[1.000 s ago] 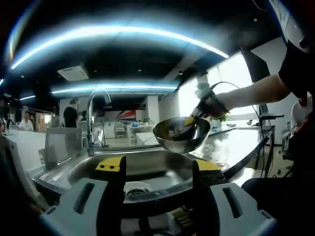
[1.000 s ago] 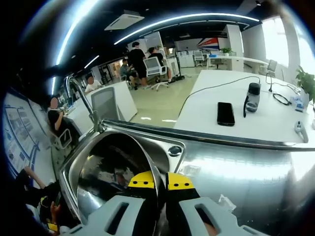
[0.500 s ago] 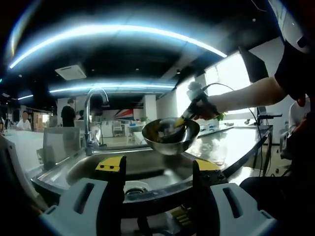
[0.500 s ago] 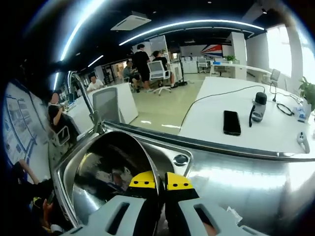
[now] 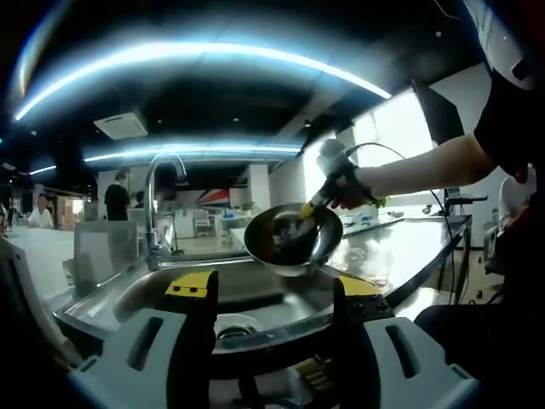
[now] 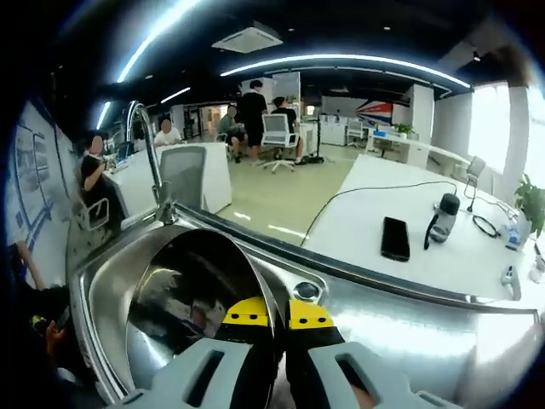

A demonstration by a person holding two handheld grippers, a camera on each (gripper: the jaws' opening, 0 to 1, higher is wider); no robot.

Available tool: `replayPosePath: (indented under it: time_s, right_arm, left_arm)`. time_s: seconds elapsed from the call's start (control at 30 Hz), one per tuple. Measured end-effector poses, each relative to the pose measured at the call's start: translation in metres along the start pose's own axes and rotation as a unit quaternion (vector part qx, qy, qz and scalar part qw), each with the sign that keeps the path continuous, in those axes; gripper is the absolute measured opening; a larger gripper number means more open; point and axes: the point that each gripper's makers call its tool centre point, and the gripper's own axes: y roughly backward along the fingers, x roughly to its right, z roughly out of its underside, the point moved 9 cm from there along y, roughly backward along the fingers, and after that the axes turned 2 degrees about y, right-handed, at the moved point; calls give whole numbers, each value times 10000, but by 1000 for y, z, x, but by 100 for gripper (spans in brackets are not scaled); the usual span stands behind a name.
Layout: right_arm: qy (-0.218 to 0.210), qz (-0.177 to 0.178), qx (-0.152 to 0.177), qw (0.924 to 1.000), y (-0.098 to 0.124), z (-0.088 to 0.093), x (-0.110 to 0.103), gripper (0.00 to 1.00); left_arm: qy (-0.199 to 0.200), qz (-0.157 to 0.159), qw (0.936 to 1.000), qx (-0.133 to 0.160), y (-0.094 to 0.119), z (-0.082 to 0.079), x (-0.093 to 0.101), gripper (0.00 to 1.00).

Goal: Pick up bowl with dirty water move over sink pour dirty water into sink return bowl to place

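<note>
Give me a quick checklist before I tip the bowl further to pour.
1. Grip: right tongs shut on the steel bowl rim: ok.
2. Bowl over the sink, not the counter: ok in the left gripper view.
3. Bowl already tilted towards the basin: ok.
4. Faucet clear of the bowl: ok, it stands off to the side.
5. Left tongs open, low at the sink's near edge, away from the bowl: ok.
6. Water left in the bowl: cannot tell, the inside shows only reflections.
</note>
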Motion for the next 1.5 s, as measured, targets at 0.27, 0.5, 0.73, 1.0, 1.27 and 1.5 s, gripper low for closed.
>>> replayPosePath:
  time_s: [0.27, 0.5, 0.73, 1.0, 1.27, 1.5]
  right_arm:
    - [422, 129, 257, 9987, 0, -5, -10, 0]
    - [577, 240, 454, 9970, 3, -9, -8, 0]
    - [1038, 342, 587, 9923, 1, -13, -11, 0]
    - [1259, 405, 743, 9884, -4, -19, -13, 0]
    - [1510, 526, 960, 9825, 0, -25, -16, 0]
    - [2005, 666, 1140, 9707, 7, -27, -23, 0]
  left_arm:
    - [-1, 32, 10000, -6, -1, 0, 0, 54]
    - [0, 10, 10000, -51, 1, 3, -1, 54]
    - [17, -4, 10000, -45, 2, 4, -2, 54]
    - [30, 16, 10000, -81, 1, 7, -3, 54]
    - [41, 13, 9999, -90, 1, 8, -3, 54]
    - [48, 23, 9999, -87, 1, 9, -3, 54]
